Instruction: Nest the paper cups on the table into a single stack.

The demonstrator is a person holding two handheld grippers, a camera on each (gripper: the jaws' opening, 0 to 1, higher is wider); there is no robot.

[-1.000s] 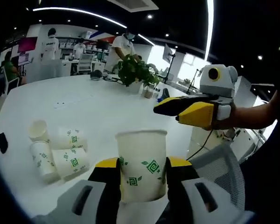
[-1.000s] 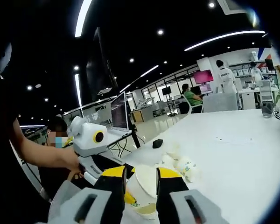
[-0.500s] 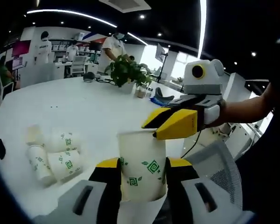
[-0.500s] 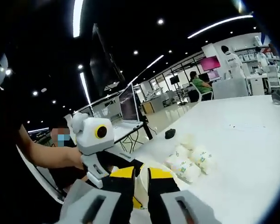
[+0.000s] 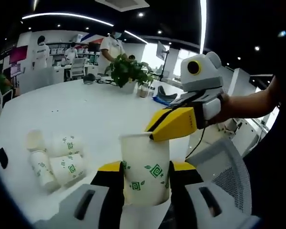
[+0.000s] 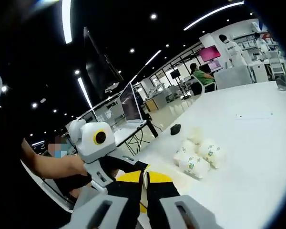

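Note:
A white paper cup [image 5: 145,160] with green prints stands upright between the jaws of my left gripper [image 5: 145,168], which is shut on it. My right gripper [image 5: 156,133] comes in from the right, its yellow jaws closed together at the cup's rim. In the right gripper view, my right gripper [image 6: 143,180] has only a thin white edge between its jaws. My left gripper [image 6: 124,166] sits just behind it. Several more paper cups [image 5: 55,160] lie on their sides in a cluster on the white table [image 5: 86,109], and the same cluster of paper cups [image 6: 199,156] appears in the right gripper view.
A potted plant [image 5: 128,71] stands at the table's far side, with people beyond it. A small black object [image 6: 175,129] lies near the table edge behind the cluster. A grey mesh chair back [image 5: 224,174] is at the right. A person's forearm [image 6: 52,167] holds my left gripper.
My right gripper has come in to the held cup's rim and its jaws have narrowed from open to nearly touching. The left gripper keeps holding its cup.

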